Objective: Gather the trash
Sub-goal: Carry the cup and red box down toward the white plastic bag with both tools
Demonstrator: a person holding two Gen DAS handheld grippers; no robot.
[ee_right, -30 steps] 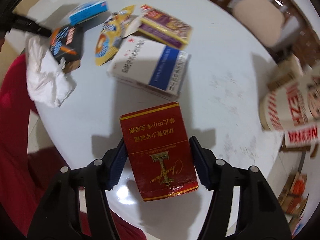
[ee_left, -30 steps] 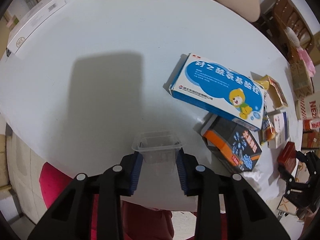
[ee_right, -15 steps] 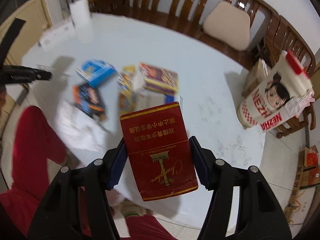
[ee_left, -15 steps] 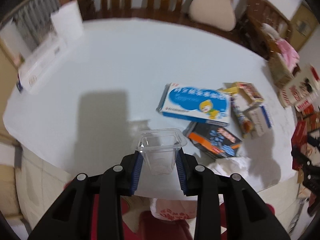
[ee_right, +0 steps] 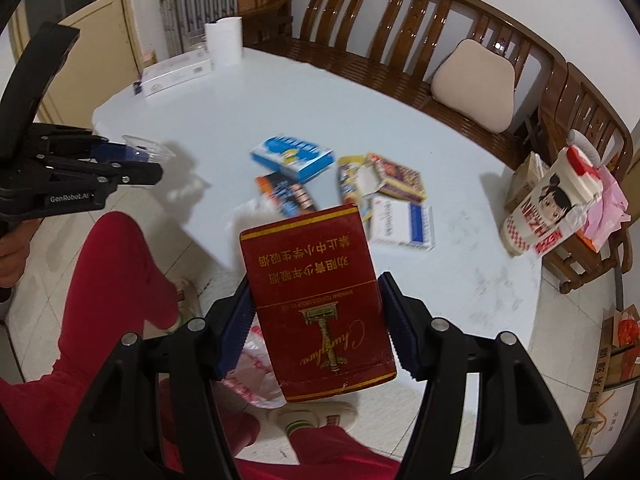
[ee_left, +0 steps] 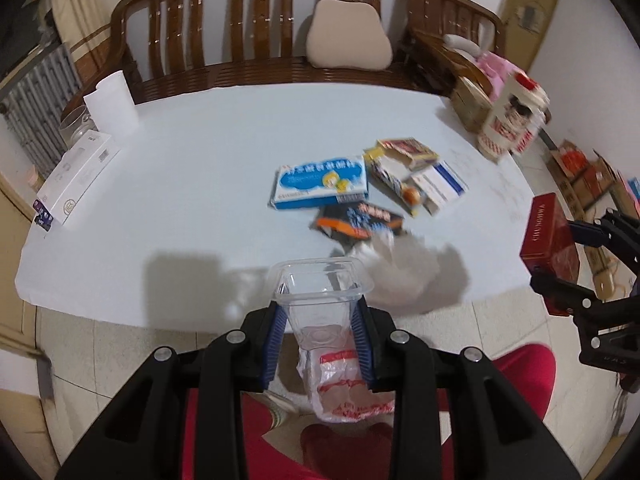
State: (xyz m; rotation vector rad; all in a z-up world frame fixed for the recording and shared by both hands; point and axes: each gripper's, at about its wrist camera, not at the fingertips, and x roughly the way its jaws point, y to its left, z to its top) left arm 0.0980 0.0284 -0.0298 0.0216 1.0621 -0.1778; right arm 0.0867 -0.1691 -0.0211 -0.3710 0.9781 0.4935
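My left gripper (ee_left: 320,332) is shut on a clear plastic cup (ee_left: 320,292), held in the air off the near edge of the white table (ee_left: 200,200). My right gripper (ee_right: 316,320) is shut on a red cigarette box (ee_right: 316,300), also held off the table; that box also shows in the left wrist view (ee_left: 548,232). A white and red plastic bag (ee_left: 344,384) lies on the floor below both grippers. On the table lie a blue medicine box (ee_left: 320,182), a black and orange box (ee_left: 358,220), a crumpled white tissue (ee_left: 404,272) and several small packets (ee_left: 416,172).
A long white box (ee_left: 76,178) and a paper roll (ee_left: 112,104) stand at the table's far left. A wooden bench (ee_left: 256,40) with a beige cushion (ee_left: 348,36) runs behind. A printed bag (ee_right: 548,208) sits on a chair at right. The person's red trousers (ee_right: 120,272) are below.
Both grippers have lifted and pulled back from the table with their loads, from just above the tabletop to off its near edge, over the bag on the floor.
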